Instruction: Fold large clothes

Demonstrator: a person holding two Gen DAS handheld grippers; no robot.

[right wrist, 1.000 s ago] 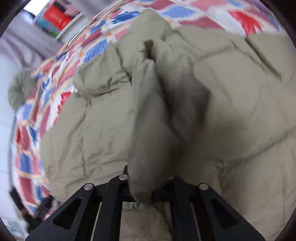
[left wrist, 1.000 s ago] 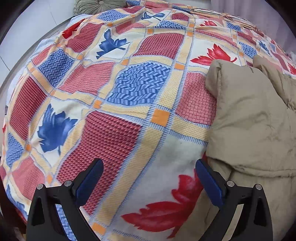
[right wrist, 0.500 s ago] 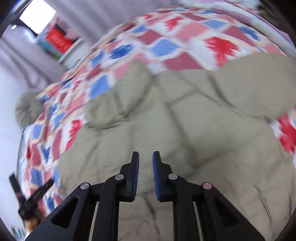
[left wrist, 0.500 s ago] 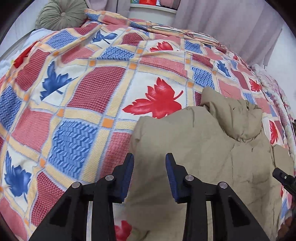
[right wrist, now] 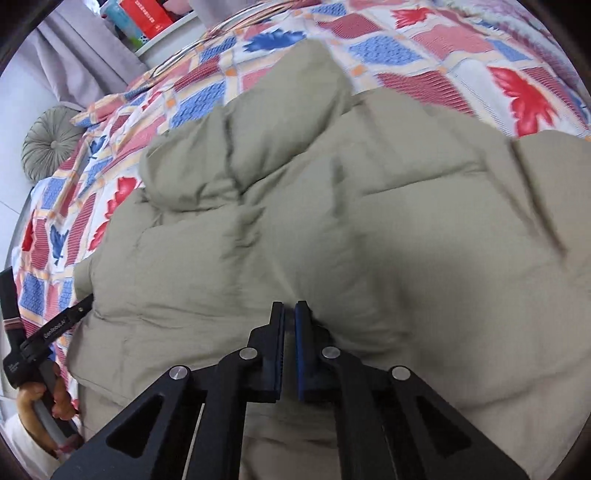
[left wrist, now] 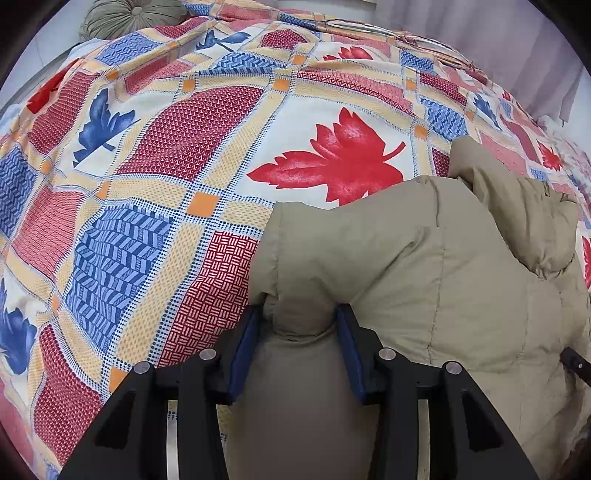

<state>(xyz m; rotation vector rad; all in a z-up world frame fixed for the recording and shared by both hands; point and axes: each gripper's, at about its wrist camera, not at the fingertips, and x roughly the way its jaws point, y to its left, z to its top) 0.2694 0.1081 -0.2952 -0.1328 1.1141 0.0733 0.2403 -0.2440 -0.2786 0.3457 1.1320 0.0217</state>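
A khaki padded jacket [left wrist: 424, 266] lies spread on a patterned bedspread [left wrist: 184, 147], its hood [left wrist: 517, 206] toward the far side. My left gripper [left wrist: 298, 314] sits at the jacket's left edge. A puffy fold of fabric fills the gap between its blue pads, which press on it while the jaws are opening. In the right wrist view the jacket [right wrist: 332, 203] fills the middle. My right gripper [right wrist: 290, 304] is shut, its tips resting on the fabric with nothing visible between the pads. The left gripper [right wrist: 55, 325] shows at the left edge, held by a hand [right wrist: 40, 402].
A round grey-green cushion [left wrist: 125, 16] lies at the far corner of the bed. Grey curtains [left wrist: 517, 48] hang behind it. A shelf with a red box [right wrist: 147, 18] stands beyond the bed. Bare bedspread [right wrist: 443, 37] stretches past the jacket.
My left gripper moved from the bare bedspread onto the jacket's edge and closed around a fold. My right gripper let go of the raised sleeve, and its jaws came together above the jacket.
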